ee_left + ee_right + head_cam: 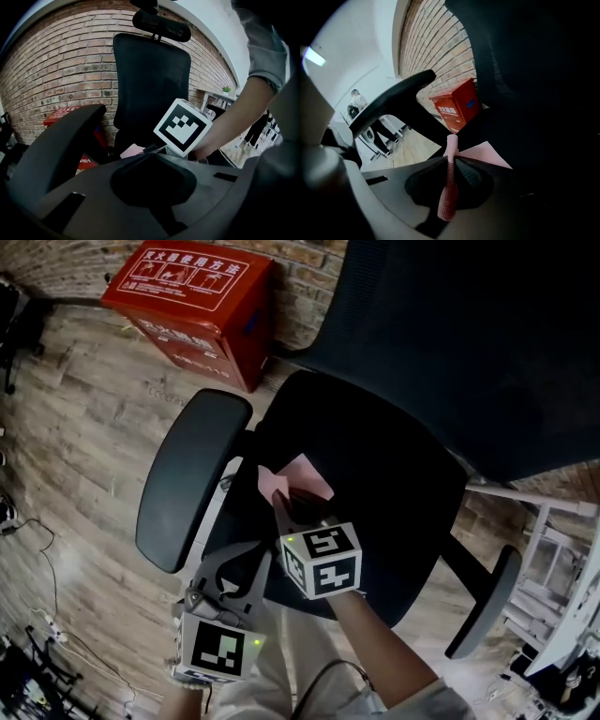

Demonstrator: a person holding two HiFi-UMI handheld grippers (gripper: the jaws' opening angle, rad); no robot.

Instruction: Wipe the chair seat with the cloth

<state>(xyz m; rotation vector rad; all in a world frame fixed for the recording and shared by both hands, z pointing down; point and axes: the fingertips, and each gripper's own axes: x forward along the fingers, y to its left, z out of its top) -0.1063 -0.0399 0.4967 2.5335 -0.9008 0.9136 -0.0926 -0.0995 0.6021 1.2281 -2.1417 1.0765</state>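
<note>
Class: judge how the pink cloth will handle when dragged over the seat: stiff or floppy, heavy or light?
Probably floppy: the pink cloth folds into a narrow strip inside the right tool. Likely light, since it looks thin.

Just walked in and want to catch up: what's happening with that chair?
A person holds a gripper in each hand. The right gripper is shut on a pink cloth, which lies on the black chair seat, apparently for wiping. The left gripper is shut on nothing and sits by the seat's near edge.
</note>
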